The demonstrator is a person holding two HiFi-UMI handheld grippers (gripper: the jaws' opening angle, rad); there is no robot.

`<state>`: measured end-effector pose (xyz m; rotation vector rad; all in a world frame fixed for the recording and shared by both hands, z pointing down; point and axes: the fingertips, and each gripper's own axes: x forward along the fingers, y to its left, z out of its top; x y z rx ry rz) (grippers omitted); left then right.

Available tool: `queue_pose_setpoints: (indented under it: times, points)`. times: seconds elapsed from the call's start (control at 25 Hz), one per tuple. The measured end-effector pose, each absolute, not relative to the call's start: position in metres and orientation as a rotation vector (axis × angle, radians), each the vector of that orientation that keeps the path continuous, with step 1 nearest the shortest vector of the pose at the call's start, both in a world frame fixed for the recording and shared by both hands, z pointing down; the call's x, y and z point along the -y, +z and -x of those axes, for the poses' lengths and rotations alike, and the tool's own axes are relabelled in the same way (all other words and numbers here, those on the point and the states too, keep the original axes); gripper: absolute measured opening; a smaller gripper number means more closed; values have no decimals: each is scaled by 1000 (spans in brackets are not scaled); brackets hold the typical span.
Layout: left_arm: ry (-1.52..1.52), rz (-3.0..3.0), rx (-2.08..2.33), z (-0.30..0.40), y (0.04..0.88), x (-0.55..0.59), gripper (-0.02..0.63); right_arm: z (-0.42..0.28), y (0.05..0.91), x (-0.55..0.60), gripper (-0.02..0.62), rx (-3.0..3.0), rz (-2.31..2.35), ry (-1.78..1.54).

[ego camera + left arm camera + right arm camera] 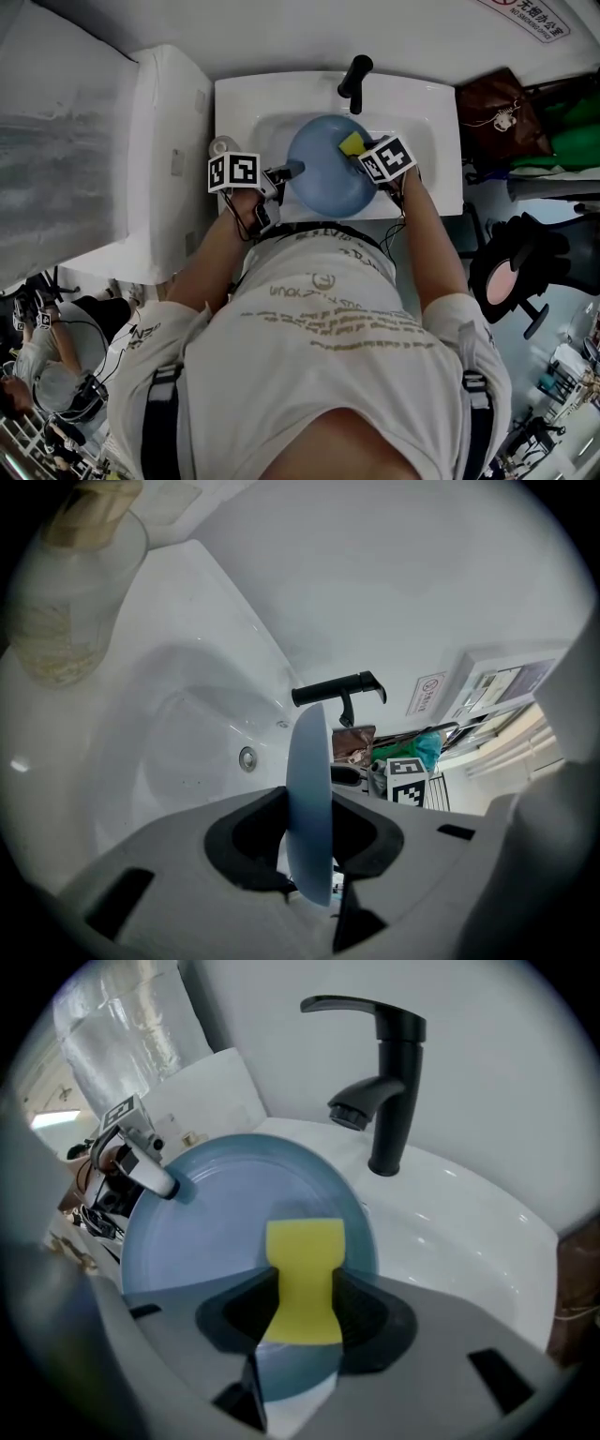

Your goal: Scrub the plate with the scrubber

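Note:
A light blue plate [328, 169] is held over the white sink [427, 122]. My left gripper [281, 178] is shut on the plate's left rim; in the left gripper view the plate [309, 799] stands edge-on between the jaws of the left gripper [309, 855]. My right gripper [361, 155] is shut on a yellow scrubber [352, 143]. In the right gripper view the scrubber [302, 1279] is squeezed between the jaws of the right gripper [302, 1312] and rests against the plate's face [216, 1232].
A black faucet [354, 77] stands at the back of the sink, seen also as the faucet [384, 1082] just beyond the plate. A clear bottle [70, 583] stands on the sink's left corner. A white cabinet [159, 159] adjoins the sink's left side.

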<state>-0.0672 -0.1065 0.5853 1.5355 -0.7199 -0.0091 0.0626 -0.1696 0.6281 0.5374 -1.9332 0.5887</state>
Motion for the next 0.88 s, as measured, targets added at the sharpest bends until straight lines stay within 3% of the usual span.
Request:
queue_pose_setpoints:
  times: [0.6, 0.88]
  points:
    - [-16, -1499, 749, 63, 594, 118, 108, -13, 608, 68, 184, 2042, -244, 534]
    - [-19, -1451, 743, 58, 599, 118, 106, -18, 598, 77, 184, 2071, -326, 527]
